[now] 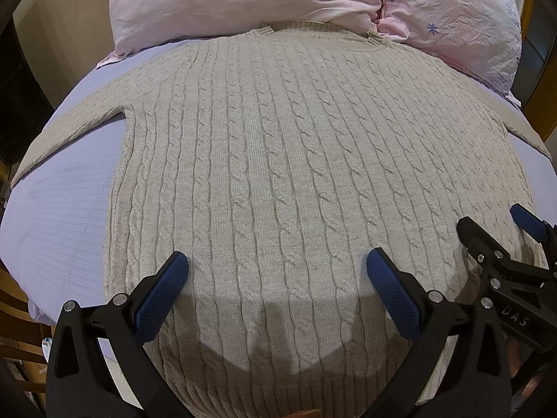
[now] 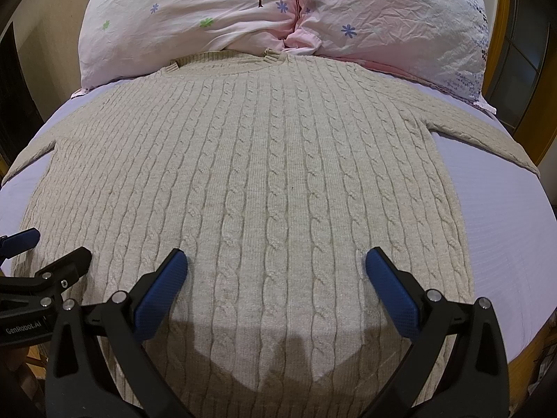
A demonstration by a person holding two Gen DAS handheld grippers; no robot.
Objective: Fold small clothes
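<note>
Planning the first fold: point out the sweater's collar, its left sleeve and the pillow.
sweater collar (image 2: 222, 58), right wrist view, ribbed neckband.
left sleeve (image 1: 62, 125), left wrist view, mid-sleeve.
pillow (image 2: 195, 7), right wrist view, pink cover.

The right gripper (image 1: 522, 240) is showing white letters "DAS" on its black body in the left wrist view. The left gripper (image 2: 41, 244) is carrying "GenRobot.AI" in the right wrist view.

- The bed (image 1: 62, 209) carries everything, under a pale lilac sheet (image 2: 504, 230).
- A beige cable-knit sweater (image 2: 264, 174) lies flat on the sheet, collar toward the far end, sleeves spread to both sides.
- Two pink flowered pillows (image 2: 195, 17) rest at the far end, touching the collar.
</note>
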